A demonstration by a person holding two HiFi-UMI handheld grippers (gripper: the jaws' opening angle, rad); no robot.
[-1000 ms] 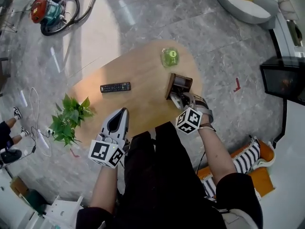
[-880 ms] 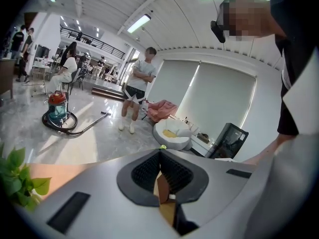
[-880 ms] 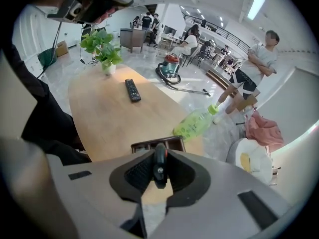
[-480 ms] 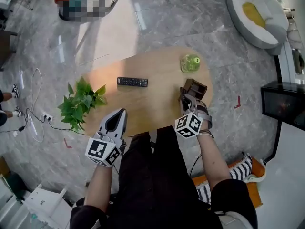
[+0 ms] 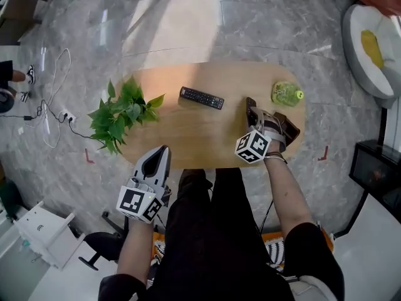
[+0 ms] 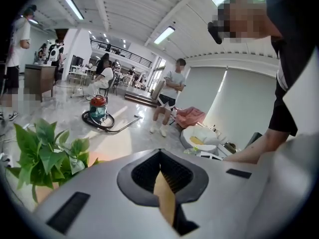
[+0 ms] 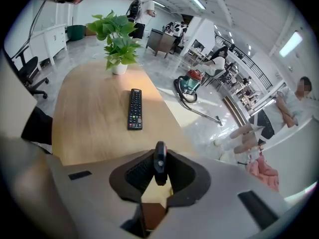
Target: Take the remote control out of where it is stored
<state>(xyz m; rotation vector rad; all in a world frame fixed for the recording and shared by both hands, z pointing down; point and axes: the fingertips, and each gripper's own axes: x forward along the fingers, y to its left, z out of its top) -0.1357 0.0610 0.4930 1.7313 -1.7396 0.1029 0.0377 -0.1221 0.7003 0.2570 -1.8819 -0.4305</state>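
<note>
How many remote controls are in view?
1 certain: a remote control flat on the table. The slim dark item clamped in the right gripper may be another.

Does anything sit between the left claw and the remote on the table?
Nothing visible. Only bare table lies between the left claw and the remote; the plant stands off to the side. The right claw grips the box.

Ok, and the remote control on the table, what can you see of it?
The remote control is a slim black bar with rows of small buttons, a few coloured at one end. It lies flat, face up, on the wooden table, between the potted plant and the brown holder gripped by the right gripper. Nothing else touches it.
</note>
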